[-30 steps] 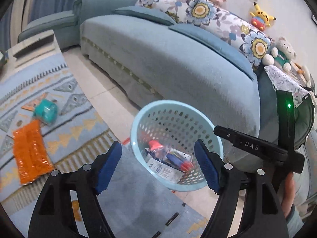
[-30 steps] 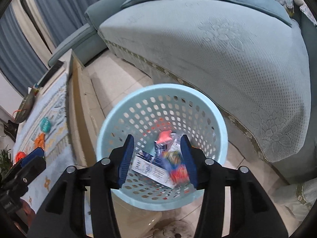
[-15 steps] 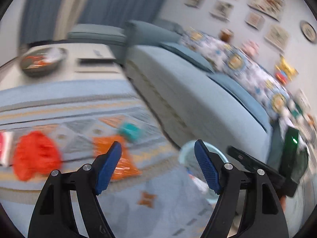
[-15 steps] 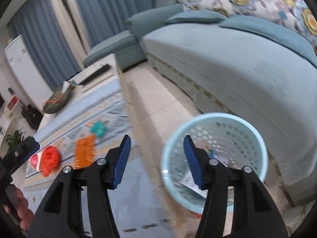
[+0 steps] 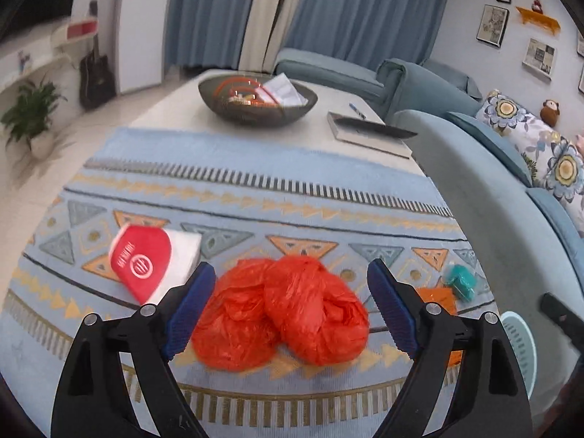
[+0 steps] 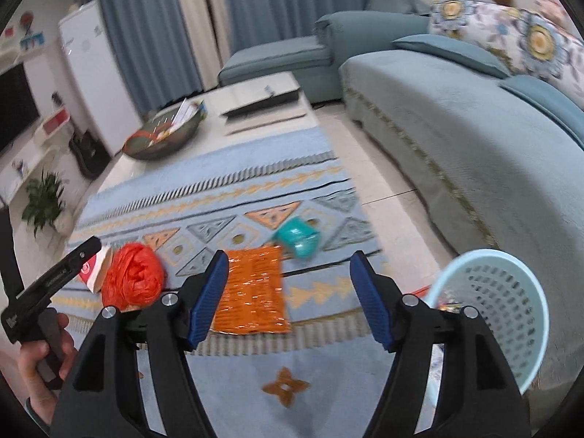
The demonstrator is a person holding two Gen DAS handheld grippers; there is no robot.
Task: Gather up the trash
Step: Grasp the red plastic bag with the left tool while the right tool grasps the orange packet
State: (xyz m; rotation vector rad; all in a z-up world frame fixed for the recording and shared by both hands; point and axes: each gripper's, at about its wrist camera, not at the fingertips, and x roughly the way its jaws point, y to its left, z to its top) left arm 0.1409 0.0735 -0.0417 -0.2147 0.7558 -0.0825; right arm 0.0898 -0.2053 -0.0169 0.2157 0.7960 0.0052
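Note:
A crumpled orange-red plastic bag [image 5: 281, 310] lies on the patterned blue cloth [image 5: 255, 200]; my left gripper [image 5: 292, 310] is open with its jaws either side of it, apart from it. The bag also shows in the right wrist view [image 6: 133, 277]. A red-and-white packet [image 5: 153, 262] lies left of it. My right gripper [image 6: 288, 295] is open and empty over a flat orange wrapper [image 6: 252, 288]. A teal crumpled object [image 6: 299, 241] lies beyond it. The light blue basket [image 6: 492, 314] stands at the right with trash inside.
A dark bowl [image 5: 257, 100] and a book [image 5: 368, 133] sit on the far table end. A blue sofa [image 6: 474, 127] runs along the right. A plant [image 6: 43, 200] and a guitar [image 5: 96, 76] stand at the left.
Both grippers swung left away from the basket to the cloth. The left one now frames the orange-red bag; the right one is over the orange wrapper. Both stayed open.

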